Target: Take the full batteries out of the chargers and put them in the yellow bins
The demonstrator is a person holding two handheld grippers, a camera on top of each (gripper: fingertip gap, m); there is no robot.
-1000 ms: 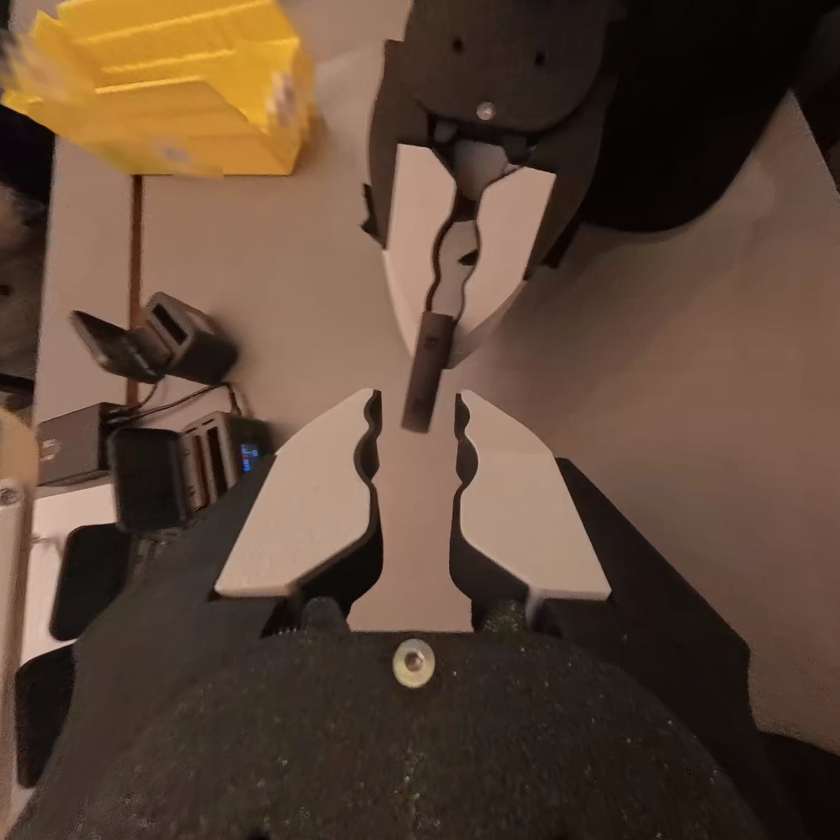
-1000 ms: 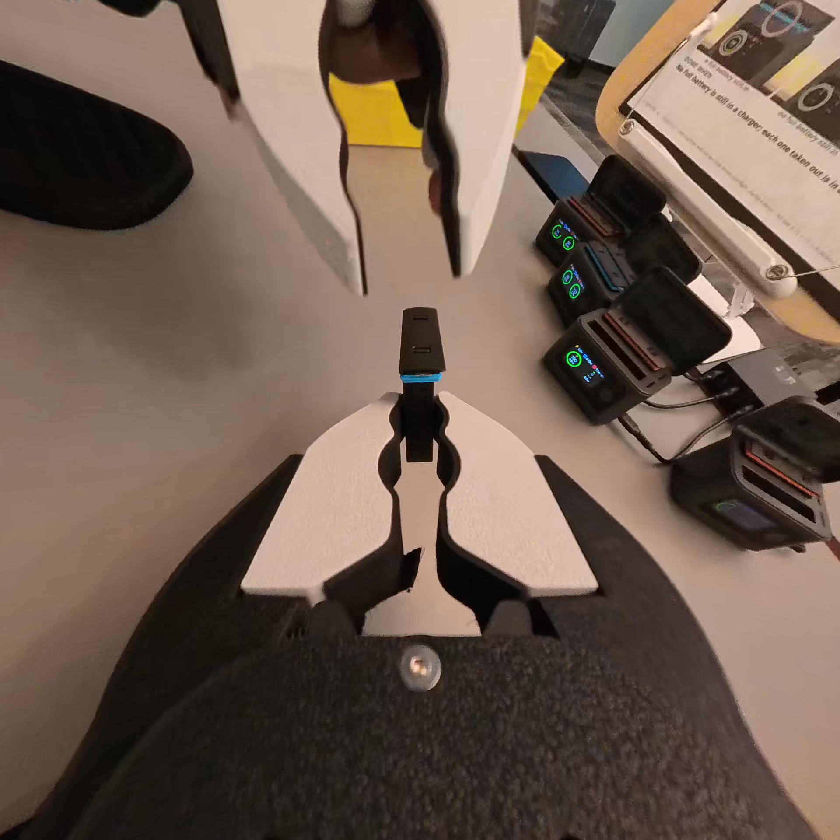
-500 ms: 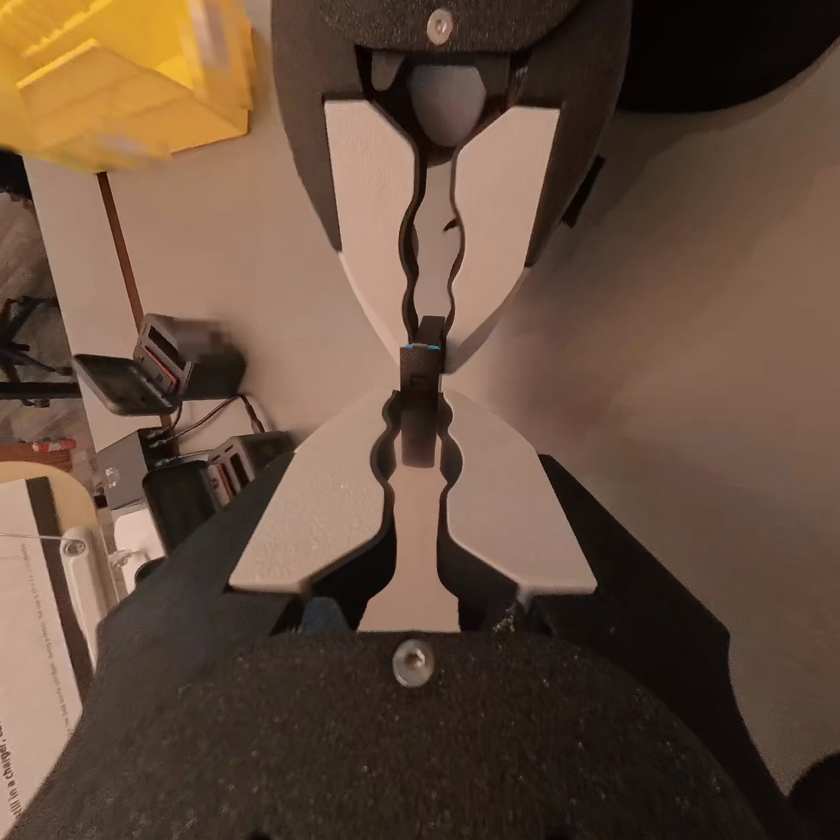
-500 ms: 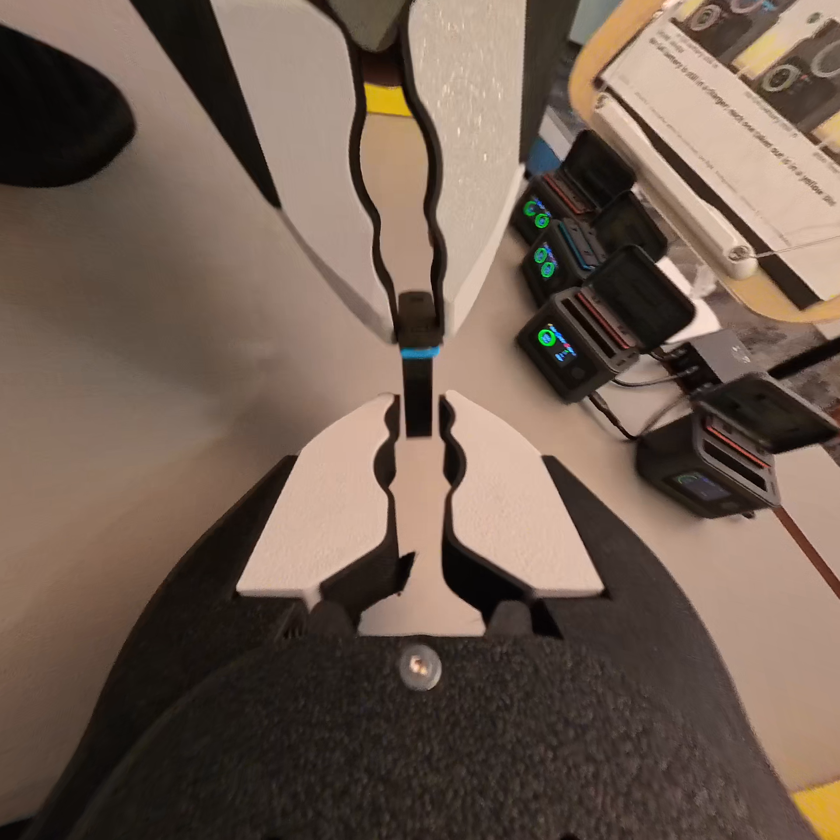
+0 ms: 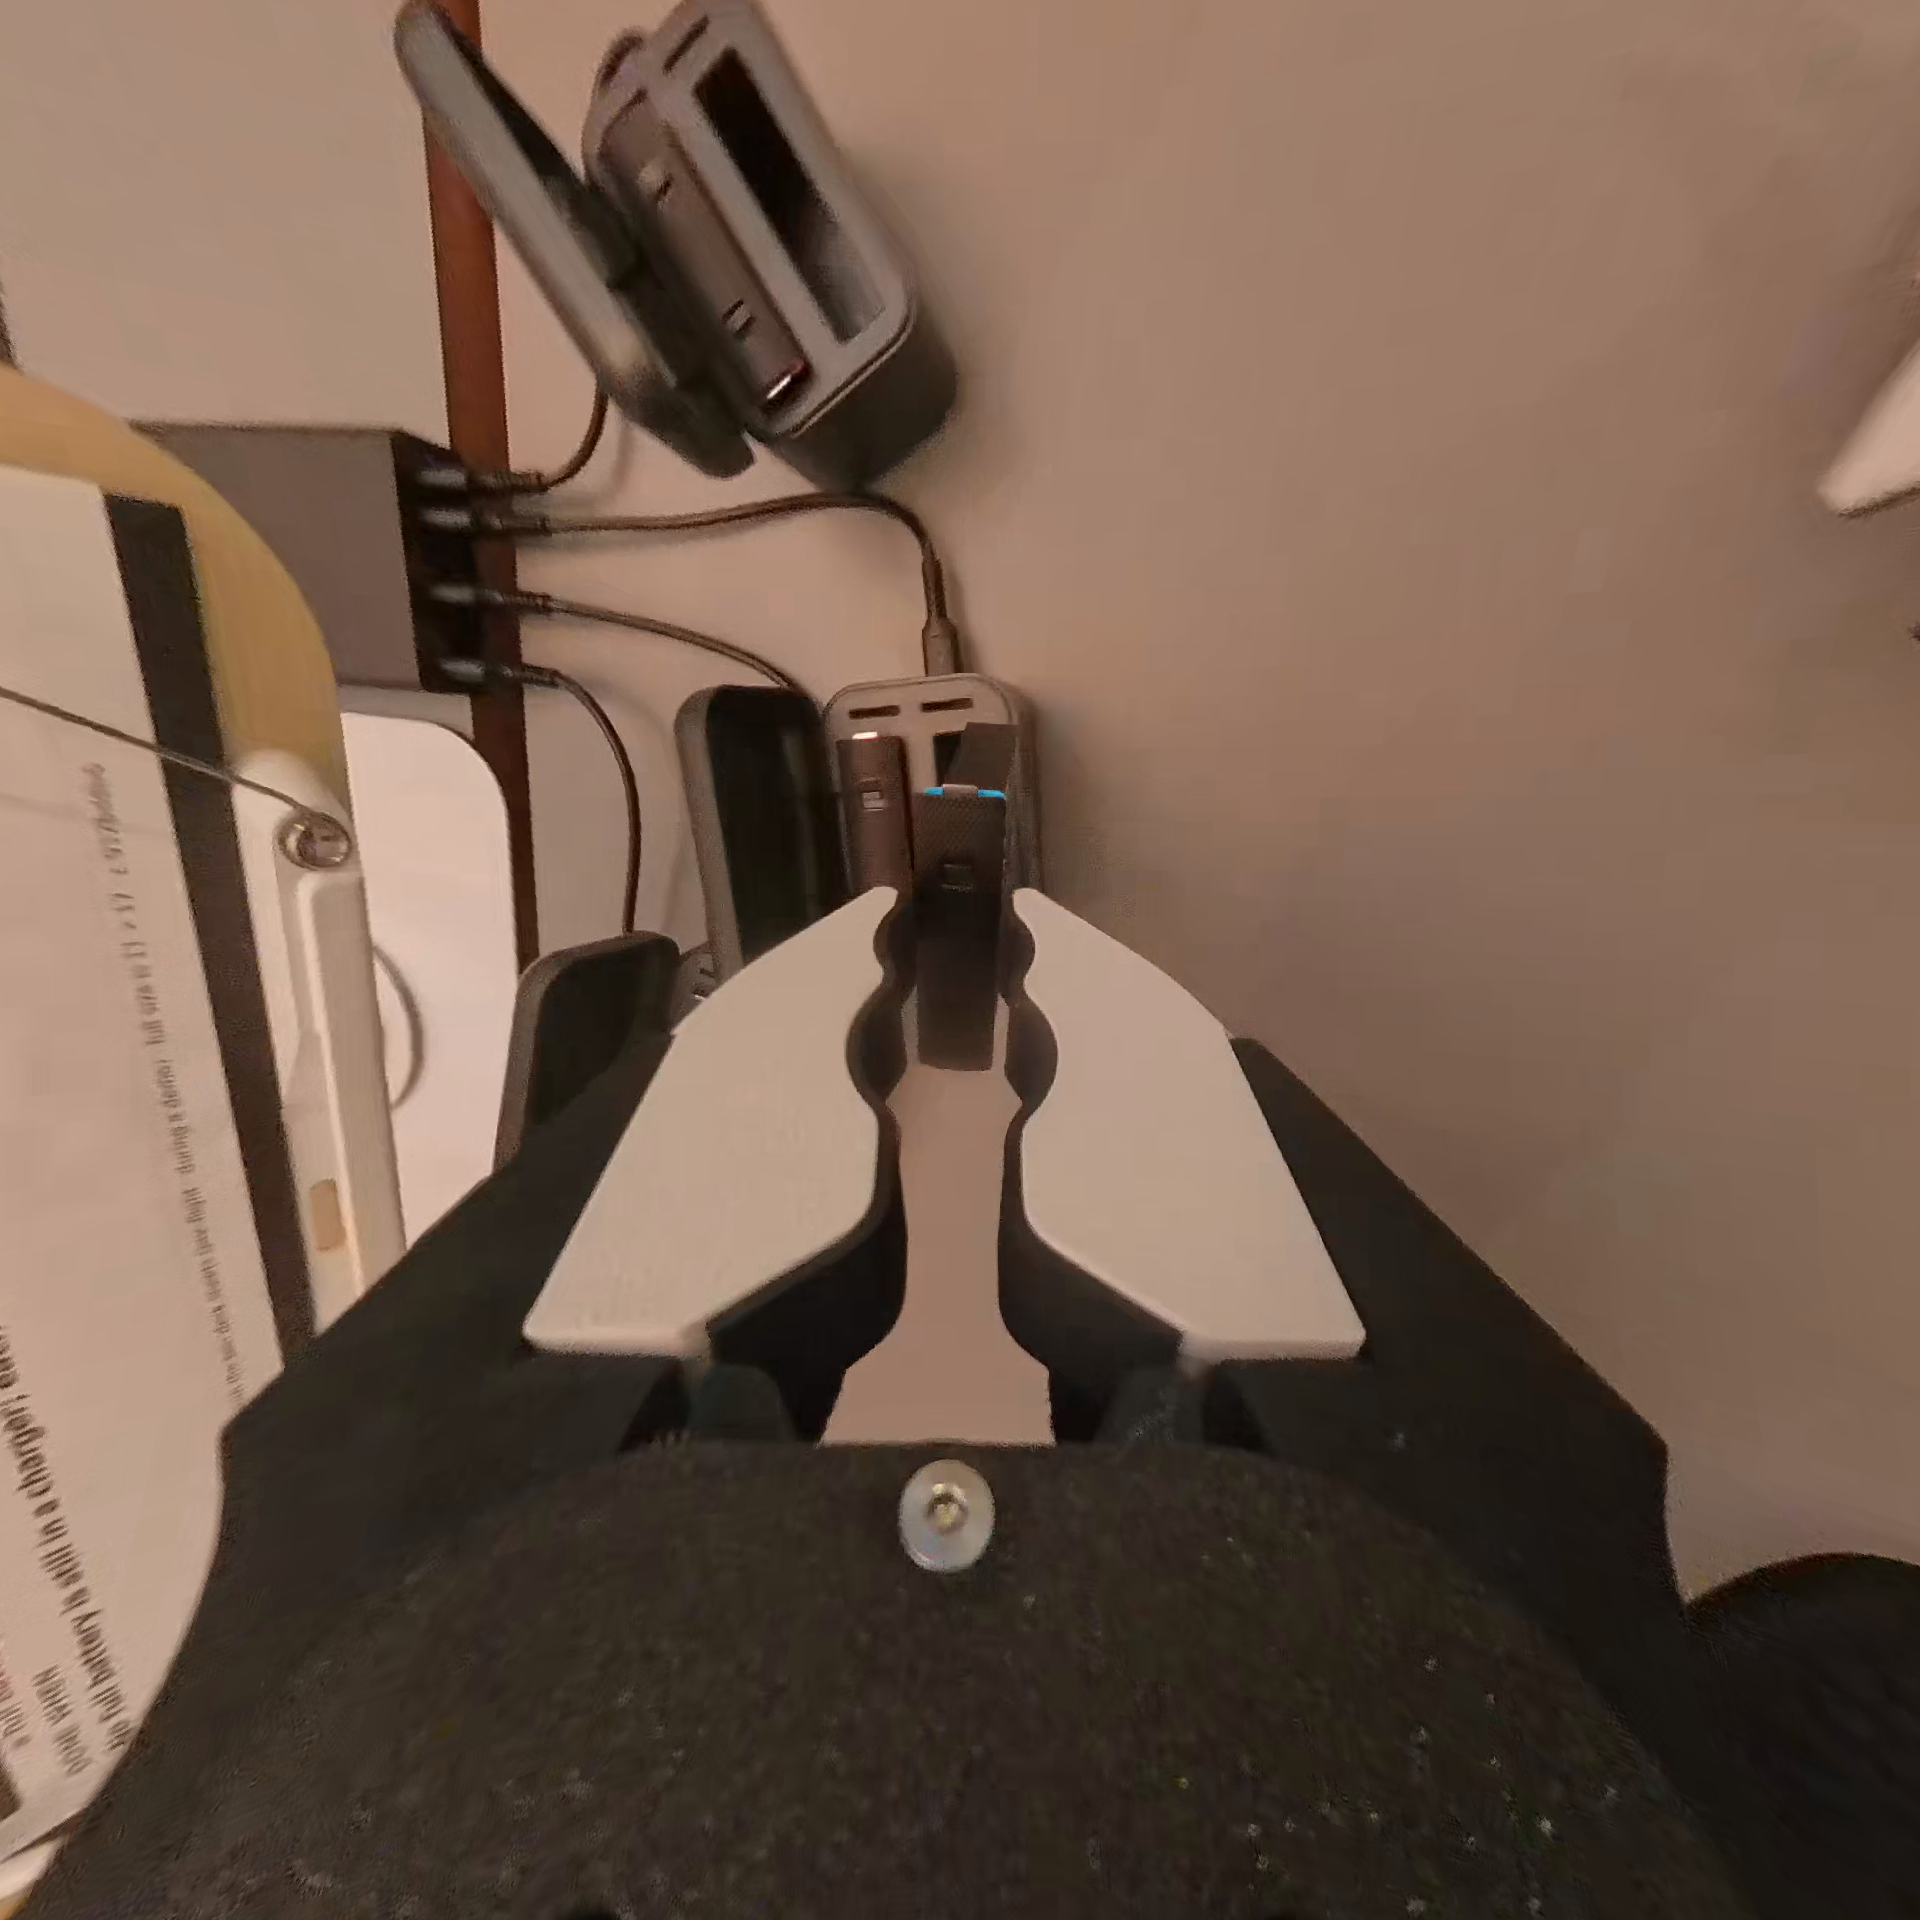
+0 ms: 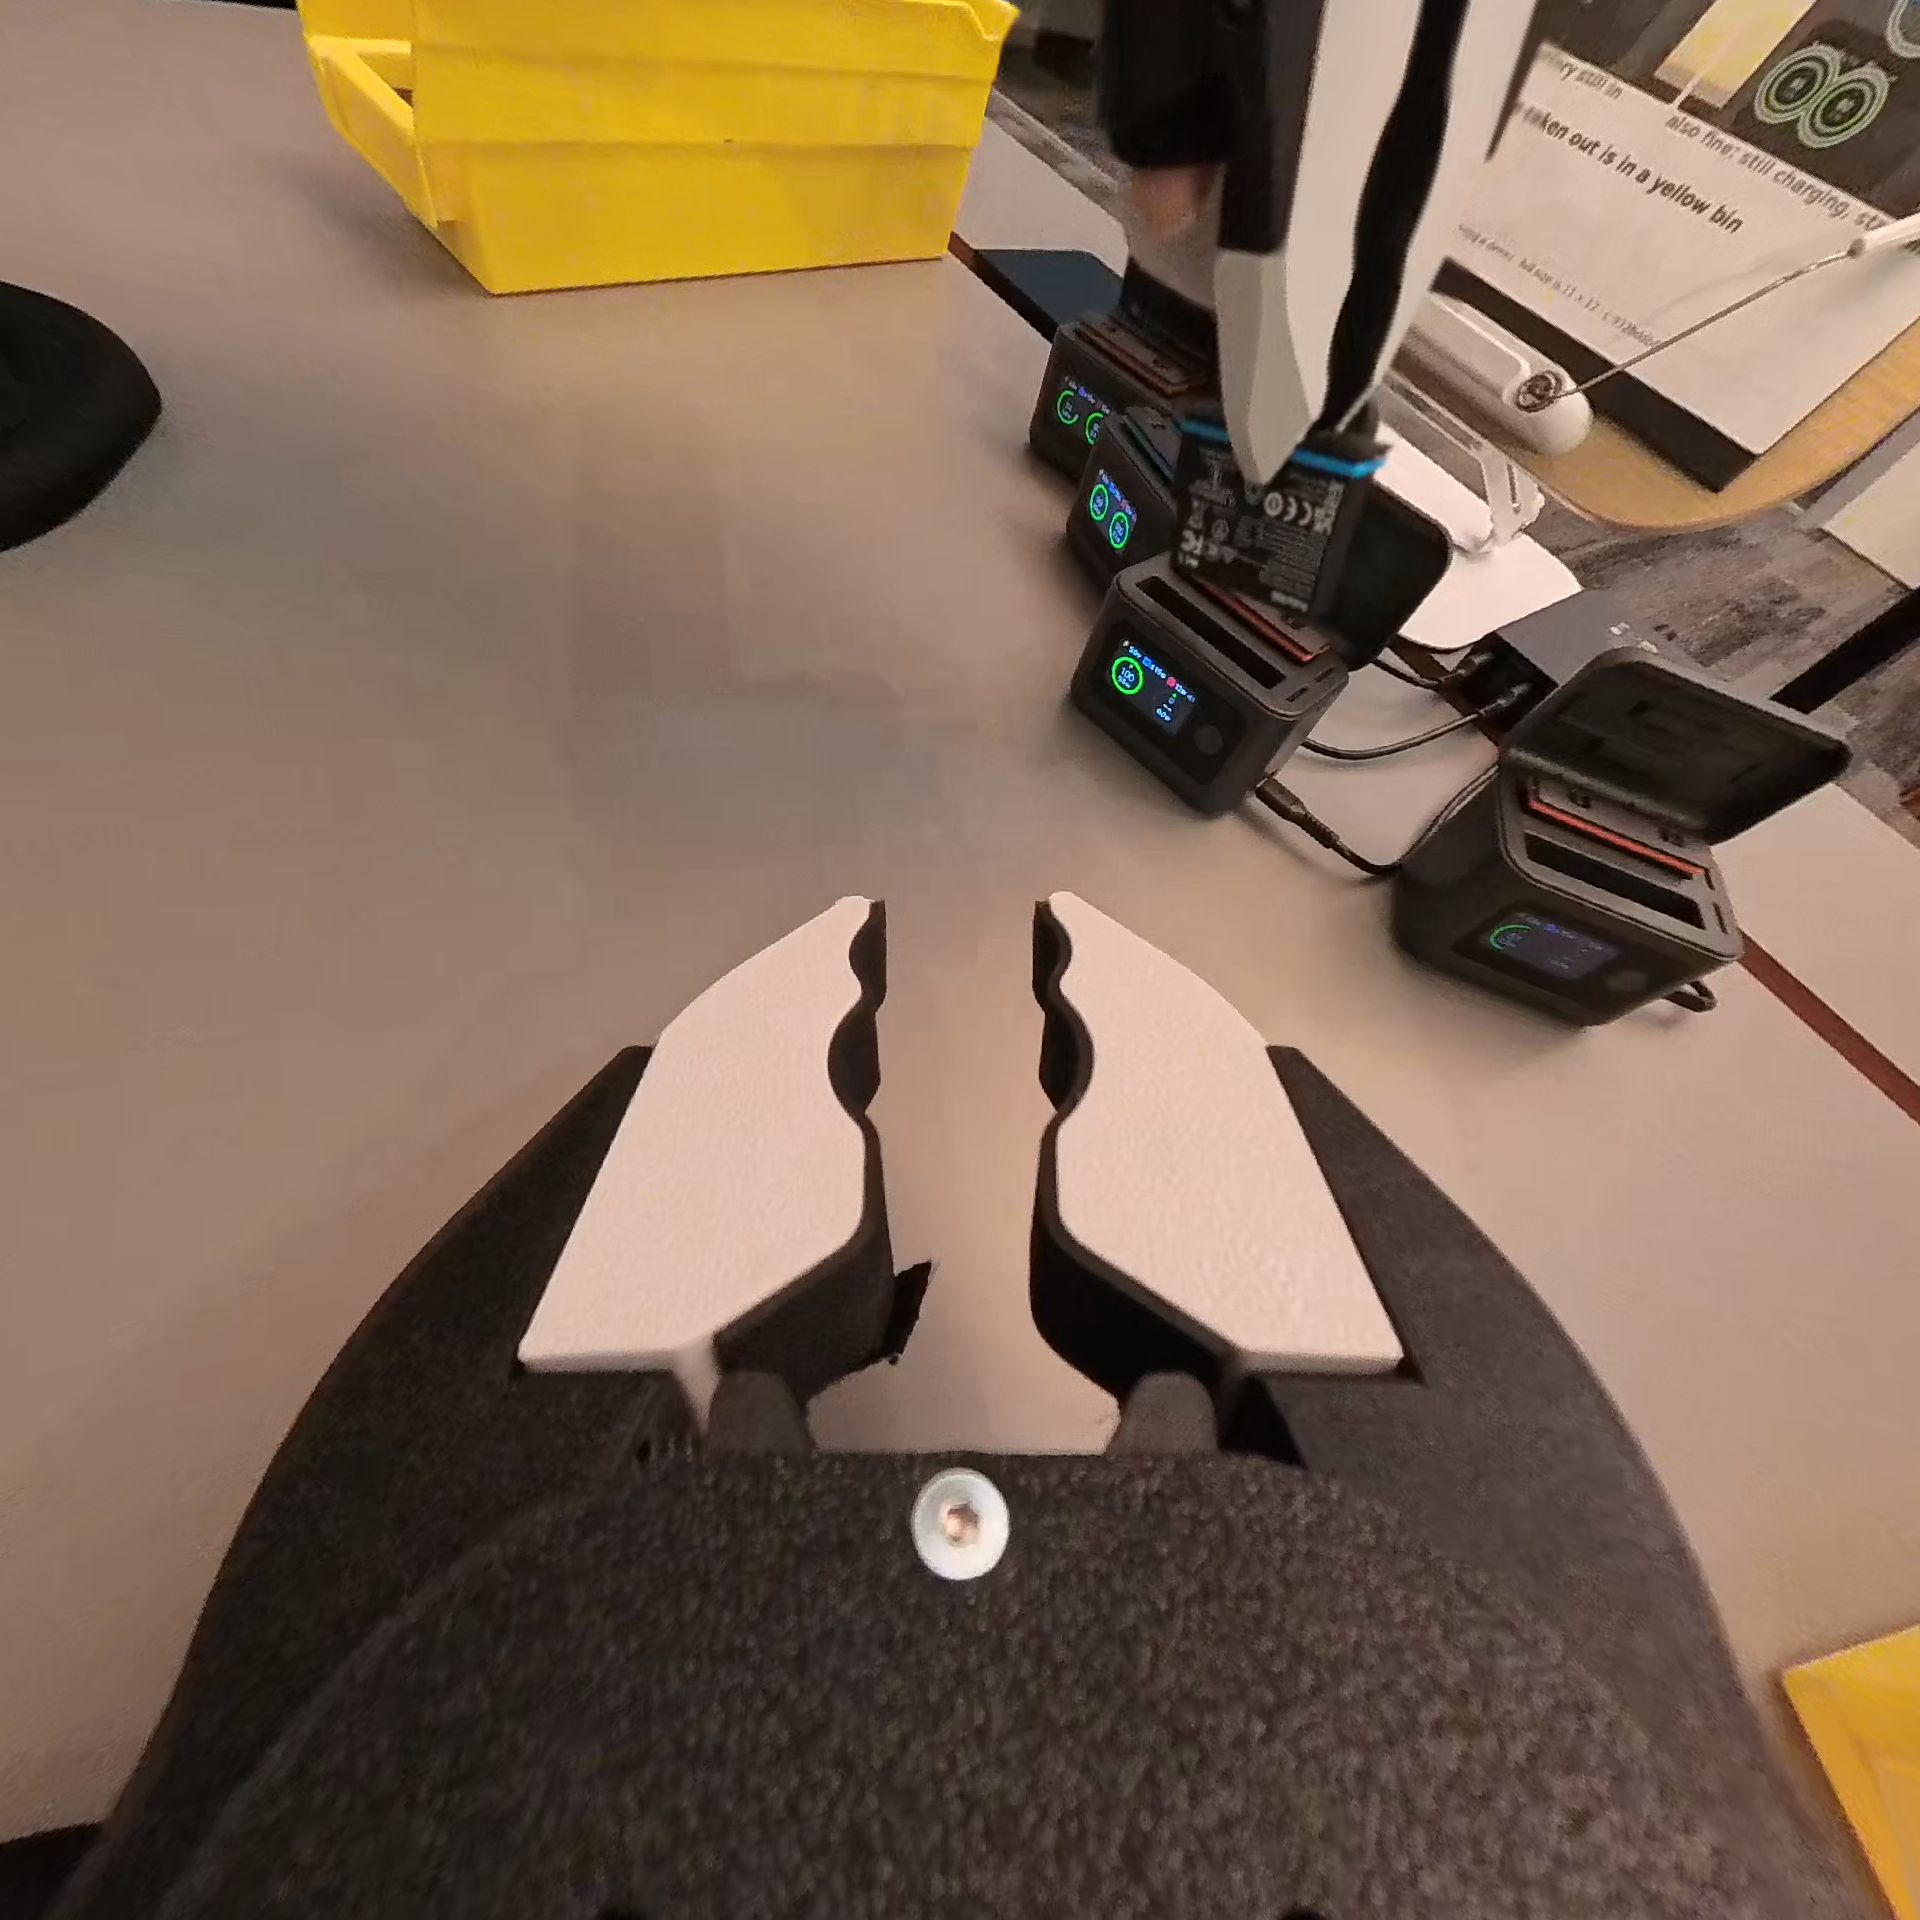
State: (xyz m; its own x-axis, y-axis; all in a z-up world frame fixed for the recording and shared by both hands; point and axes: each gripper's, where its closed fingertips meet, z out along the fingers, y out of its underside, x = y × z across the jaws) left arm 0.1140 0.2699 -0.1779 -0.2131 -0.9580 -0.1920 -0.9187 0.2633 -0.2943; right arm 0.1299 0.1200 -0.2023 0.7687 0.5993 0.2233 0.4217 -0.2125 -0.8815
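Left gripper [image 5: 954, 912]: squeezed tight on a black battery [image 5: 958, 935] with a blue band at one end – it hangs right over an open charger [image 5: 940, 727].

Battery: held up in the air, blue end near the white fingertips [image 6: 1262, 436]; from the right wrist view it sits just above the third charger [image 6: 1195, 696] in the row, not clearly touching it.

Right gripper [image 6: 958, 920]: its two white fingers are spread apart with nothing between them; only bare table [image 6: 520, 675] shows in the gap.

Chargers: four dark boxes in a row by the table's right side, lids flipped up, small screens glowing with green rings. The last charger [image 6: 1579, 894] stands a bit apart from the others.

Cables: thin dark wires [image 5: 727, 520] run from the chargers to a dark plug box [image 5: 343, 561].

Yellow bins [image 6: 665, 135]: at the far end of the table – well apart from the battery.

Sign [image 6: 1683, 177]: a printed sheet on a round wooden board behind the chargers.
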